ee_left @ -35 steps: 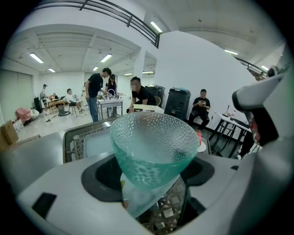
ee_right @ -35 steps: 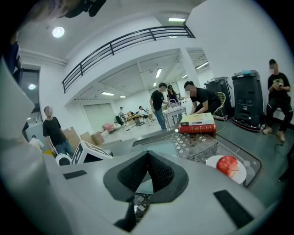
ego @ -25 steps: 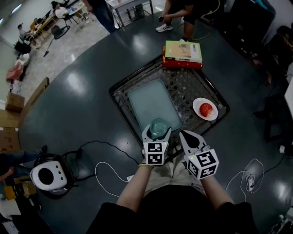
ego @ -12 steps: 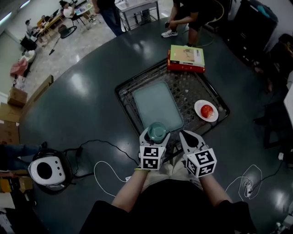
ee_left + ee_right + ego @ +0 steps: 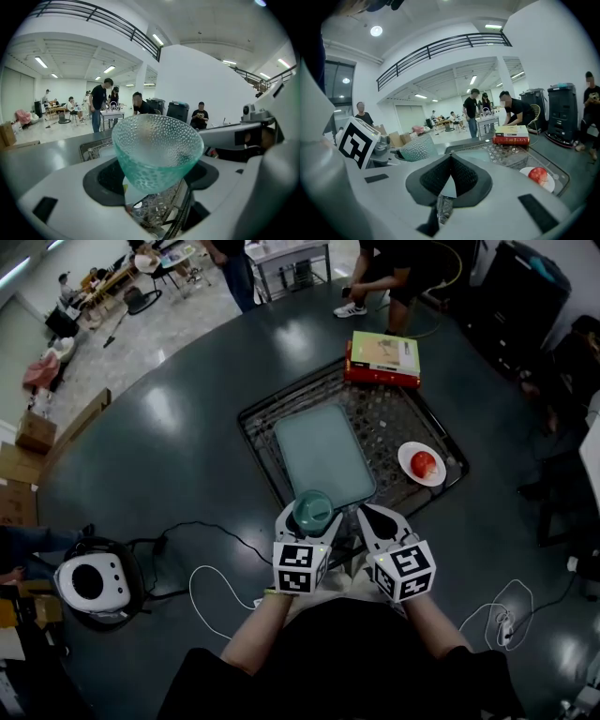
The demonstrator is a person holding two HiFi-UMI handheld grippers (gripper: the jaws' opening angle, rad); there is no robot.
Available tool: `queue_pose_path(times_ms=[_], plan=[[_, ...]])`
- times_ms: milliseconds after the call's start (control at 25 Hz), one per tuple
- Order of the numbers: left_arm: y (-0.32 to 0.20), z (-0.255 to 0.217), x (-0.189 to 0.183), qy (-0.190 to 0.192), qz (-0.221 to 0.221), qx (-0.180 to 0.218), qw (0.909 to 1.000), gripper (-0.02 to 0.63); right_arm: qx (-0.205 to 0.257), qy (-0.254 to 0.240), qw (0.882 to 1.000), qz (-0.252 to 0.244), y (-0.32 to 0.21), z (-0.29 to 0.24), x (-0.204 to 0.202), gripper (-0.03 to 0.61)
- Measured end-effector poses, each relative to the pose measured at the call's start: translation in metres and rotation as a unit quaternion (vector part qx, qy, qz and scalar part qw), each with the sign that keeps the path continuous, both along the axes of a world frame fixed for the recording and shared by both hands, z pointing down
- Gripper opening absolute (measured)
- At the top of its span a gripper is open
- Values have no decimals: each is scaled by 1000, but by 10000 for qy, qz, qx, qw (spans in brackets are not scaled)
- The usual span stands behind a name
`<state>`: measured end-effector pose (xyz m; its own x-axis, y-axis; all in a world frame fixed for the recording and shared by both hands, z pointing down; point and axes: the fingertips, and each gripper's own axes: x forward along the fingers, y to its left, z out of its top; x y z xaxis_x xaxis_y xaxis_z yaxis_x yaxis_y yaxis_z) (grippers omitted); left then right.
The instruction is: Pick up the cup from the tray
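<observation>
A teal dimpled glass cup (image 5: 313,509) (image 5: 157,150) (image 5: 417,147) is held upright between the jaws of my left gripper (image 5: 307,523) (image 5: 154,176), lifted above the near end of the pale green tray (image 5: 323,455) (image 5: 480,151). The left gripper is shut on the cup's lower part. My right gripper (image 5: 375,518) (image 5: 450,176) hangs just to the right of it, its jaws closed together with nothing between them. The tray lies on a dark wire rack (image 5: 392,418).
On the rack's right sits a white plate (image 5: 410,457) with a red apple (image 5: 424,464) (image 5: 539,175). Stacked books (image 5: 384,357) (image 5: 512,134) lie at the rack's far end. A white appliance (image 5: 89,582) with cables (image 5: 202,592) sits at left. People stand beyond the round dark table (image 5: 178,427).
Both grippers have drifted slightly left and toward me, the cup staying in the left gripper. The view has shifted a little.
</observation>
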<state>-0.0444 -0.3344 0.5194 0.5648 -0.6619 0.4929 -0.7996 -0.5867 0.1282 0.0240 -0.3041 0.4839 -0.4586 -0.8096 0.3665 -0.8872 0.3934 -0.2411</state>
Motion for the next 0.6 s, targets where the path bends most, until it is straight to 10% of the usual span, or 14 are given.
queue_pose_path(times_ms=[600], plan=[[5,-7,-11,-57,-54,63,9999,368,43,143,9999,-11,3,-2,-5,5]])
